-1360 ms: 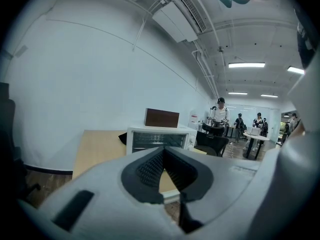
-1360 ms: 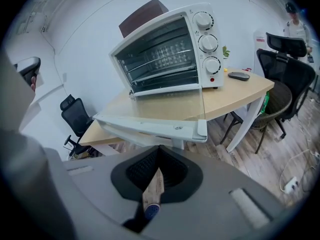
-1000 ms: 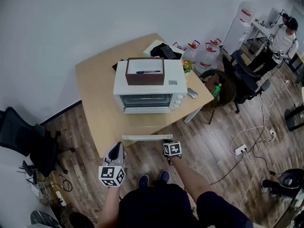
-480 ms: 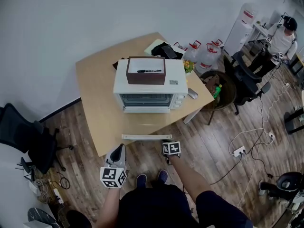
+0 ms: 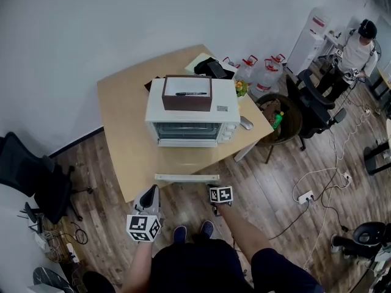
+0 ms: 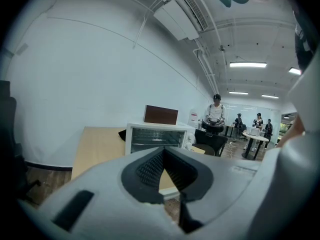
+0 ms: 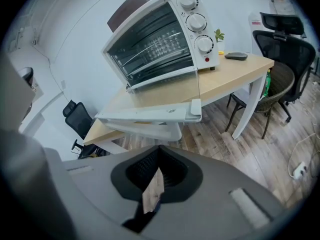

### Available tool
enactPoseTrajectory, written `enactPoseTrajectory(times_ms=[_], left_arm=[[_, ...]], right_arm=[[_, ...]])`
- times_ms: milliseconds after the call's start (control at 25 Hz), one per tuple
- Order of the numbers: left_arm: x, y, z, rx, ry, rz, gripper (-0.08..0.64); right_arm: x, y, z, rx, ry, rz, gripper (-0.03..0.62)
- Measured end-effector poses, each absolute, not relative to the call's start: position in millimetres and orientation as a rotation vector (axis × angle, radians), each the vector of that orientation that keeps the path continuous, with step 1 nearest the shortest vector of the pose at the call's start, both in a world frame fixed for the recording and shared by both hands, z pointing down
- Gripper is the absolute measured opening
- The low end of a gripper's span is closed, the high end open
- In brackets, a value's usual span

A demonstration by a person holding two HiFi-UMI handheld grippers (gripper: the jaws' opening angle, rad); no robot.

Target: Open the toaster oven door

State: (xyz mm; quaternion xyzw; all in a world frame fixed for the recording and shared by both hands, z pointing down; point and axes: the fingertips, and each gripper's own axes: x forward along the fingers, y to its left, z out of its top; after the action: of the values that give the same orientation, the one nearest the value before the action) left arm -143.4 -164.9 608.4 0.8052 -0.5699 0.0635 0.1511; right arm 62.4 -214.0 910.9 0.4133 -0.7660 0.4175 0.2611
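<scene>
Left gripper [image 6: 163, 152], right gripper [image 7: 159, 149] closed empty, barely shifted off counter's [image 5: 122, 121] near edge | door [image 7: 150, 115] stayed dropped flat | opening looked done

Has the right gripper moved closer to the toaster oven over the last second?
No. The right gripper stays just past the white bar's right end, at the table's near edge.

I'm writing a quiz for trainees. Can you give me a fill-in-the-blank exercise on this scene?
1. The toaster oven stands on the table with its door ___.
2. A ___ lies on the brown box atop the oven.
3. The oven's front carries ___ knobs.
4. The left gripper and right gripper, both shut, hold ___.

Missing words: closed; pen; three; nothing.
</scene>
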Motion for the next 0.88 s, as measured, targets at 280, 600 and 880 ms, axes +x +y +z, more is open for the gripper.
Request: enactPoseTrajectory(times_ms=[280,600,880], left_arm=[[-139.3,-170.8,612.2,2.307,-1.611,0.128,-0.003],[-146.7,-175.3,607.2,2.3,-1.623,0.085,-0.003],[-152.2,-178.5,607.2,2.295,-1.633,0.072,-0.003]], right_arm=[[59.7,-211.7,878.9,1.23,-2.14,1.187,0.008],[65.8,-214.6,817.7,1.356,-2.26,1.11,0.008],[73.1,-218.5,767.3,1.458,-2.388,1.083,0.008]])
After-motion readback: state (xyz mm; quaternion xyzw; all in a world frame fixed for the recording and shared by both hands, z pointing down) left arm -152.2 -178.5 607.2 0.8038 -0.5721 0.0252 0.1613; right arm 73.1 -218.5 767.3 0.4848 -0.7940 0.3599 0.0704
